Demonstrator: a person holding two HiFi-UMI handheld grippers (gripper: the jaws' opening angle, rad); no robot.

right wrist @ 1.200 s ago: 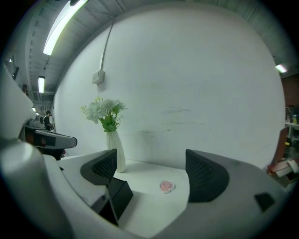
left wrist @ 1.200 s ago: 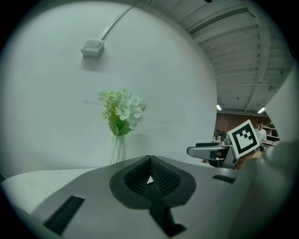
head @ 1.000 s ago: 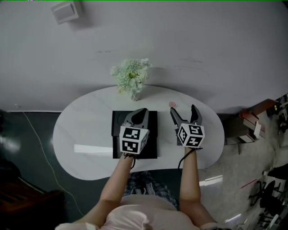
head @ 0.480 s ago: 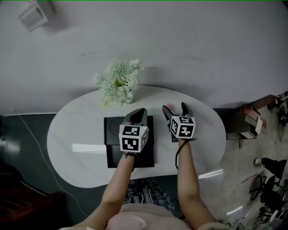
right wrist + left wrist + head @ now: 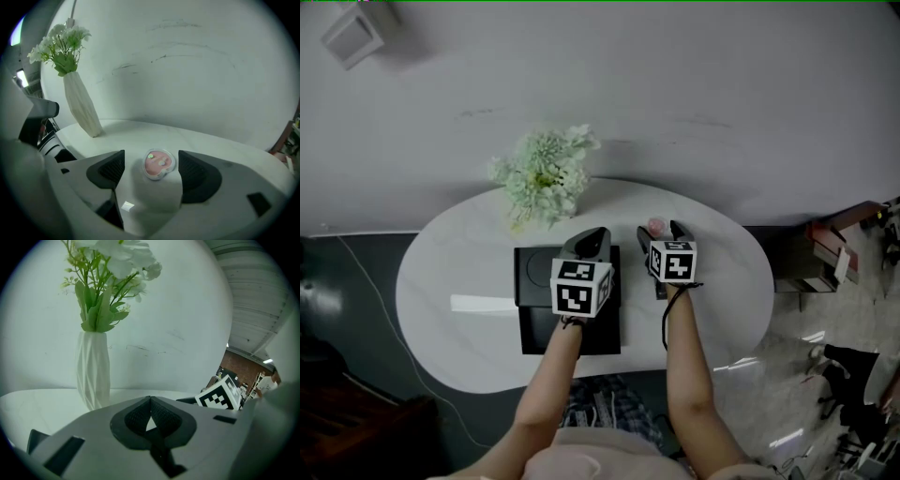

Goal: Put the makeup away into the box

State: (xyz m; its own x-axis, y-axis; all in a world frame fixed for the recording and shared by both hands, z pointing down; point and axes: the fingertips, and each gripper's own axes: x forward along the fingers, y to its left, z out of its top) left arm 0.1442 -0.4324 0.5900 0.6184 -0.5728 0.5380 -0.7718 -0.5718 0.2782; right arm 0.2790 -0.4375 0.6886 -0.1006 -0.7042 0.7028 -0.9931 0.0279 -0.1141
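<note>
The right claw [image 5: 150, 157] is open and has just been closing a bit around the pink makeup pot [image 5: 158, 164] on the white desk [image 5: 459, 272], not touching it. The left claw [image 5: 150, 404] is shut and empty above the black box [image 5: 539, 281]

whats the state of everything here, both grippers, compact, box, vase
left hand-held gripper: shut, empty
pink compact: lying flat on the table, not gripped
right hand-held gripper: open, jaws have just been closing, pink compact between them but pads not on it
black box: on the table, open or closed unclear
vase of flowers: upright
</note>
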